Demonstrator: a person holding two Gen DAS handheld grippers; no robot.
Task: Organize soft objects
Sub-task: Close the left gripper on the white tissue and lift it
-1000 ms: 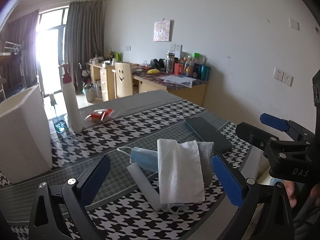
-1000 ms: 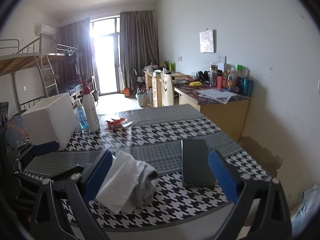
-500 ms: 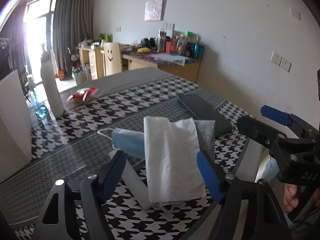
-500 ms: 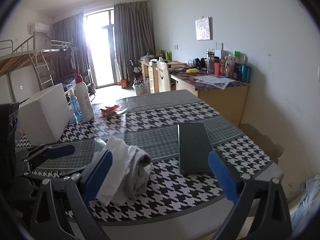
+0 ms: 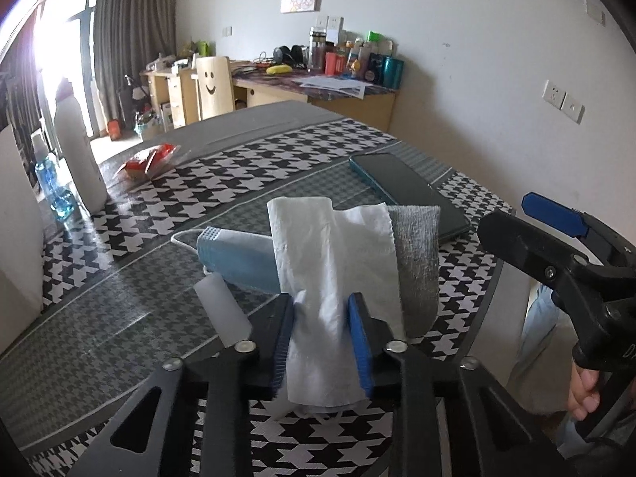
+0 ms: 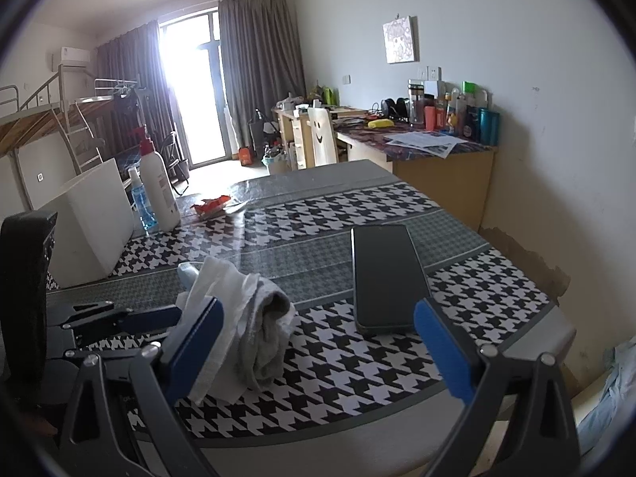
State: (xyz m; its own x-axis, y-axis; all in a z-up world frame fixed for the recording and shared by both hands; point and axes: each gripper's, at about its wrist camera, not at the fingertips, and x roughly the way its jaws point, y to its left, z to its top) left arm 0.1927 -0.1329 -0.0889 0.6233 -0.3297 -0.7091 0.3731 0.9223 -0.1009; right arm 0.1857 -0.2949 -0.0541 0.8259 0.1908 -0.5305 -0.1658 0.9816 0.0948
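A white paper tissue (image 5: 332, 262) was seen lying on a houndstooth-patterned table (image 5: 254, 159), draped over a grey sock (image 5: 417, 254) and a blue face mask (image 5: 238, 256). The left gripper (image 5: 321, 334) was closing on the tissue's near end, which was bunched between the two blue pads and pressed from both sides. Half a second earlier the same jaws had been spread wide to either side of the flat tissue; since then they had been narrowed and the gripper lowered towards the pile. A white tube (image 5: 222, 306) was lying just to the left of the left jaw.

The right gripper (image 6: 318, 342) was held released, nothing between its pads; the sock was just inside its left pad and a dark smartphone (image 6: 387, 274) lay ahead, between the jaws but nearer the right one. It had been brought slightly lower than before.

The tissue was judged very light, limp and easily torn; a hold on gathered folds near the edge was thought best, since the layers beneath could be dragged along. A white box (image 6: 91, 230) stood well beyond, to the left.
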